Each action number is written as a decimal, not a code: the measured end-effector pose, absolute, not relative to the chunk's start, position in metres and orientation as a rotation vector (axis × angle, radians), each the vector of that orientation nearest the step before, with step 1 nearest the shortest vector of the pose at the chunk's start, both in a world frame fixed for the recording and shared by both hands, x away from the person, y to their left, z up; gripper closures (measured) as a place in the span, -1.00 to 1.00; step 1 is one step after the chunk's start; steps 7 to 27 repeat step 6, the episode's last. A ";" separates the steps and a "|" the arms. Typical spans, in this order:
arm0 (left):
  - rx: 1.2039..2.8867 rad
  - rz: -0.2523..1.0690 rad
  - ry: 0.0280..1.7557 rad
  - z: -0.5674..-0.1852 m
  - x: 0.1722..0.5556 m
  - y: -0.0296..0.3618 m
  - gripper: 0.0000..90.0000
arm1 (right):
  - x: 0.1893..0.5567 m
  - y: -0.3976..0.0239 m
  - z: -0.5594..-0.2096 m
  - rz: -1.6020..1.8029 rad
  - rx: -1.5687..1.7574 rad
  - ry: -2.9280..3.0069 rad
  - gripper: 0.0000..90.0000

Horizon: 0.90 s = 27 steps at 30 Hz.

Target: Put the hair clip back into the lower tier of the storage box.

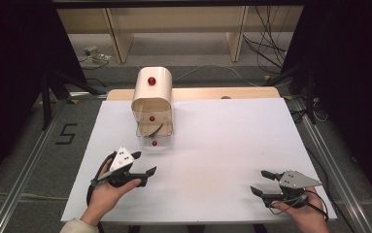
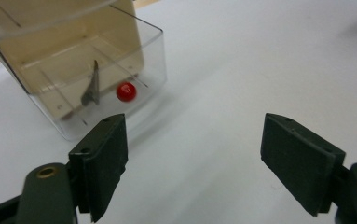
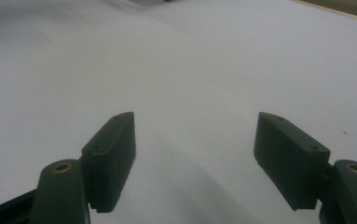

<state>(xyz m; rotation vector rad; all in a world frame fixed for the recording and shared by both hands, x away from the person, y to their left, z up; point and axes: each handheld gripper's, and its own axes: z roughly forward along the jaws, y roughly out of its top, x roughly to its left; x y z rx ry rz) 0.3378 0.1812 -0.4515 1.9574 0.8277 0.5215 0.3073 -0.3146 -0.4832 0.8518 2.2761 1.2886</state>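
Cream drawer box (image 1: pixel 152 104), red knobs, clear bottom drawer (image 2: pixel 97 88) pulled out; left gripper (image 2: pixel 192 165), right gripper (image 3: pixel 192 161) agape, empty.

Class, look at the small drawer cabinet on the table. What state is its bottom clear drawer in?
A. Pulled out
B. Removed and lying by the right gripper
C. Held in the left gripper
A: the bottom drawer juts forward from the cabinet, red knob in front.

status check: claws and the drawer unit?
Left claw open, empty, facing drawer unit. Right claw open, empty, over bare table. Bottom drawer open, red knob reachable, path clear.
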 end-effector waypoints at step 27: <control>1.997 0.496 0.794 -0.464 0.321 0.177 -0.47 | 0.308 -0.313 -0.484 1.294 0.842 2.276 -0.33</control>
